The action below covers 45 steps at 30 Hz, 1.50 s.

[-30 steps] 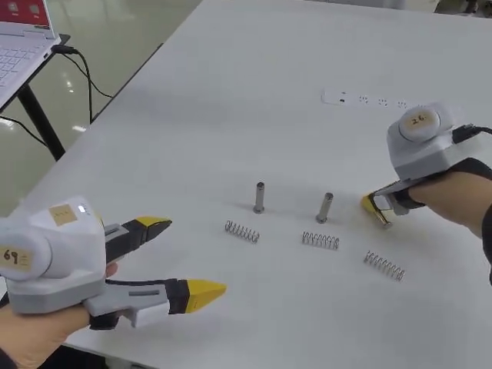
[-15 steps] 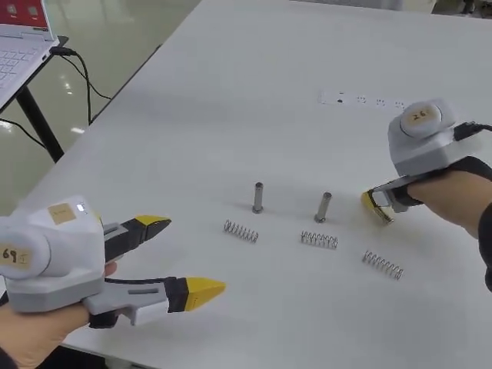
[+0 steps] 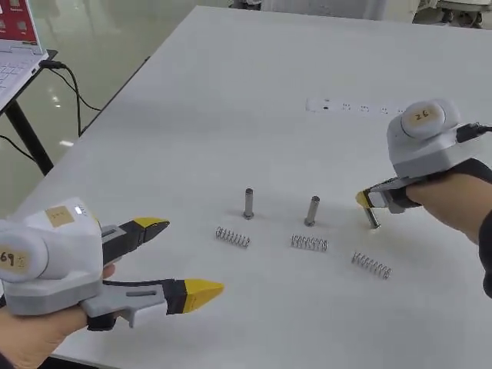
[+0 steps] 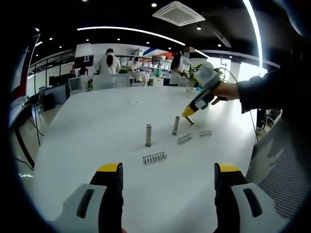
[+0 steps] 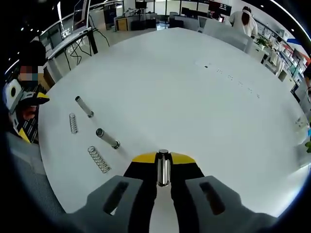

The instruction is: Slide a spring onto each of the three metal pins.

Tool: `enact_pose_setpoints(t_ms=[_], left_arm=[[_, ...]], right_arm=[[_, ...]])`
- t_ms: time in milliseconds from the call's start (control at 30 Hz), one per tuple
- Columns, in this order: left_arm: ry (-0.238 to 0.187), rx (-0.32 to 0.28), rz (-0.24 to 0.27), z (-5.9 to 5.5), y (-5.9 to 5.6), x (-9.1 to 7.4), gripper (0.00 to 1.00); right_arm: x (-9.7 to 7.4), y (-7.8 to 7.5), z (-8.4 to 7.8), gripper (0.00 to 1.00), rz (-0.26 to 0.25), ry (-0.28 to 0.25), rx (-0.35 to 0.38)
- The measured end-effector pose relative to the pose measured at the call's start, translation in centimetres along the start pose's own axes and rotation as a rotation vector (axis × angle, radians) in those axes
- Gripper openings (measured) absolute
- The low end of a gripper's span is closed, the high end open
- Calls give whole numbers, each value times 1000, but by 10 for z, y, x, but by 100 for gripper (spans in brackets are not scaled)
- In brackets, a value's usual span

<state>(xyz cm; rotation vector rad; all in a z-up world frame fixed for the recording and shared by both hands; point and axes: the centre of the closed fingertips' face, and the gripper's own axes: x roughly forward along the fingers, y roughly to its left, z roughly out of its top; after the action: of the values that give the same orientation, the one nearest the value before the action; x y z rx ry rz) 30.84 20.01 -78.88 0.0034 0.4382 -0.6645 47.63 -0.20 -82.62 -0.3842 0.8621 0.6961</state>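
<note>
Pin (image 5: 163, 170) pinched in right gripper (image 3: 364, 201) near right edge of bench (image 3: 231, 115); left gripper (image 3: 184, 257) wide at near edge.

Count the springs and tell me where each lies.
3, all loose on the table: left spring in front of the left pin, middle spring in front of the middle pin, right spring near the right gripper holding the third pin.

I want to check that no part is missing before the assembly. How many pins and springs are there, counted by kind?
Grey metal cylindrical pins: 3, two upright on the white table, one held in the right gripper.
Silver wire coil springs: 3, all lying on the table.
Total: 6.
</note>
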Motion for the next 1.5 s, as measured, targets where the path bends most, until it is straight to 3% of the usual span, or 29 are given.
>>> enact_pose_setpoints(t_ms=[700, 1500], left_arm=[[-2, 36, -12, 7, -7, -4, 75], [3, 42, -21, 6, -15, -3, 75]], right_arm=[[-19, 2, -5, 10, -10, -60, 8], [-23, 3, -9, 10, -3, -56, 19]])
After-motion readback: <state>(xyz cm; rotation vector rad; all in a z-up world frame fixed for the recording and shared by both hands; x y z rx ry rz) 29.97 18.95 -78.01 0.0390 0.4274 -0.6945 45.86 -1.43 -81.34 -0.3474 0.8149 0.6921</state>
